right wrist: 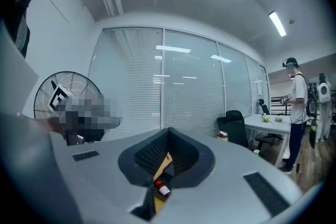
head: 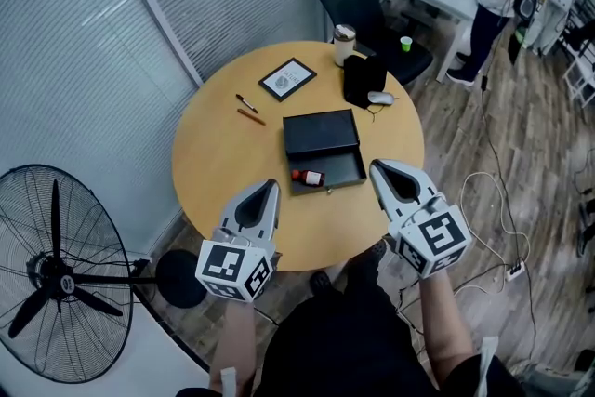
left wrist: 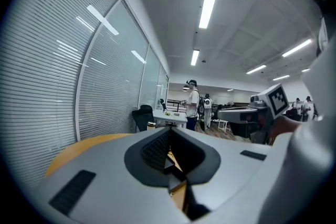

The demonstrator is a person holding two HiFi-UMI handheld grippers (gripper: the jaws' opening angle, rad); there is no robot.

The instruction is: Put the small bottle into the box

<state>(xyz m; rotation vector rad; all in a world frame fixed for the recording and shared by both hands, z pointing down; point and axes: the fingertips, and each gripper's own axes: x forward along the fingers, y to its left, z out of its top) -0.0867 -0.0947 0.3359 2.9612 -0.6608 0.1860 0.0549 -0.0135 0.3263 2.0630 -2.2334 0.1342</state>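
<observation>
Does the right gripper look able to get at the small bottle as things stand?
Probably yes: the small bottle lies in the open box, with bare table between it and the right gripper, whose jaws are shut.

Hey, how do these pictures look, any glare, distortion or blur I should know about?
Head view: evenly lit and sharp, soft shadows on the round yellow wooden table. Left gripper view: strong fisheye with black corners; the ceiling strip light is blown out. Right gripper view: same fisheye; the small brown red-capped bottle looks tiny and soft.
</observation>
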